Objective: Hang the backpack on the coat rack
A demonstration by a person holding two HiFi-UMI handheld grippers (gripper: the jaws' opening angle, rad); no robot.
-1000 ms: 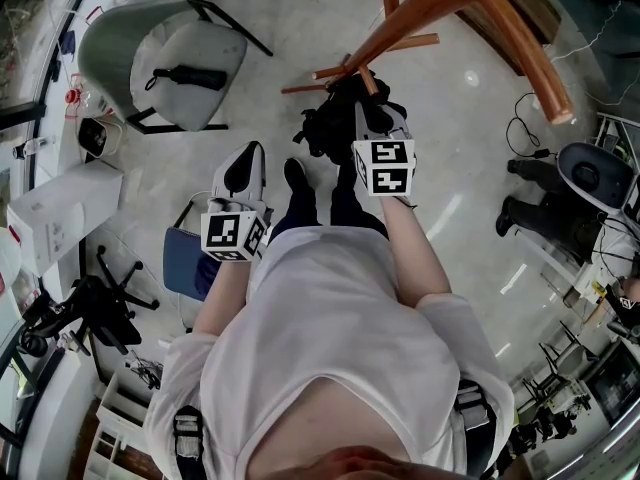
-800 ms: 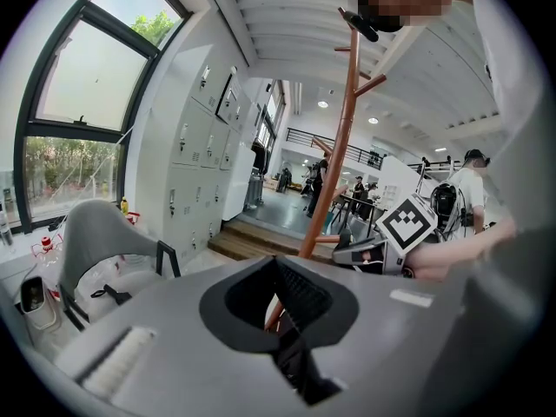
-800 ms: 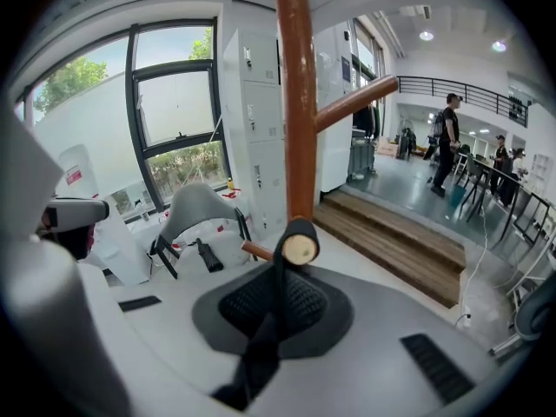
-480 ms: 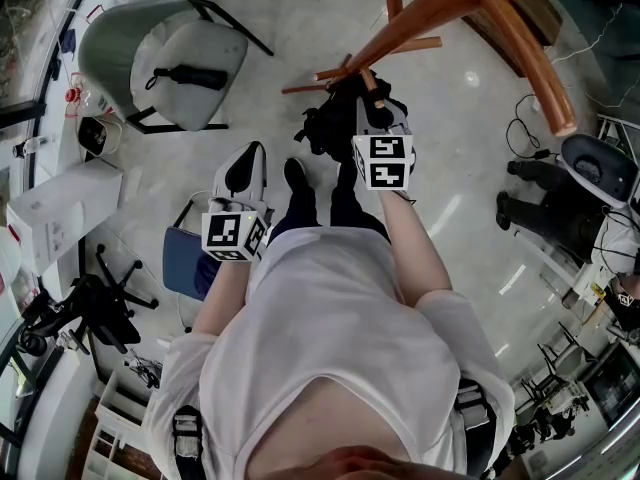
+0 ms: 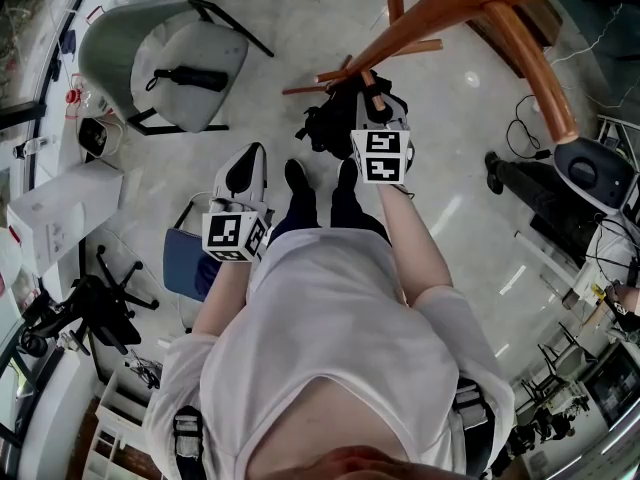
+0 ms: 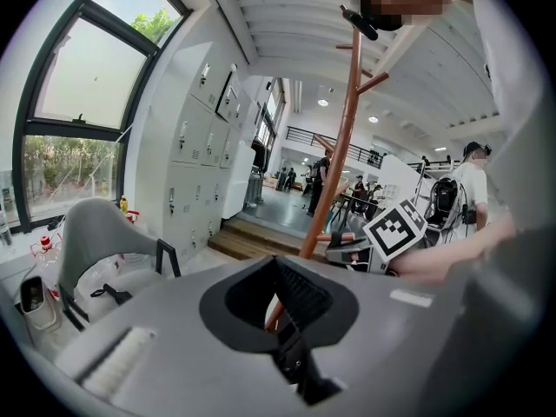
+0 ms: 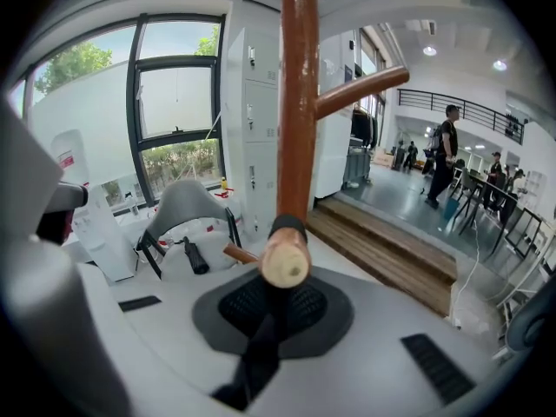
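Observation:
The wooden coat rack rises from its base on the floor toward me. A black backpack hangs just above the floor beside the base. My right gripper is above it, shut on the backpack's black strap. In the right gripper view the strap loops around a rack peg right in front of the jaws, with the pole behind. My left gripper stays off to the left, shut and holding nothing; its own view shows the pole and the right gripper.
A grey chair with a black folded umbrella stands at the back left. A white box, a blue pad and black gear lie on the left. A person's legs and cables are on the right.
My right gripper has edged a little toward the rack pole with the strap in it. The left gripper has stayed put. The person at right has shifted.

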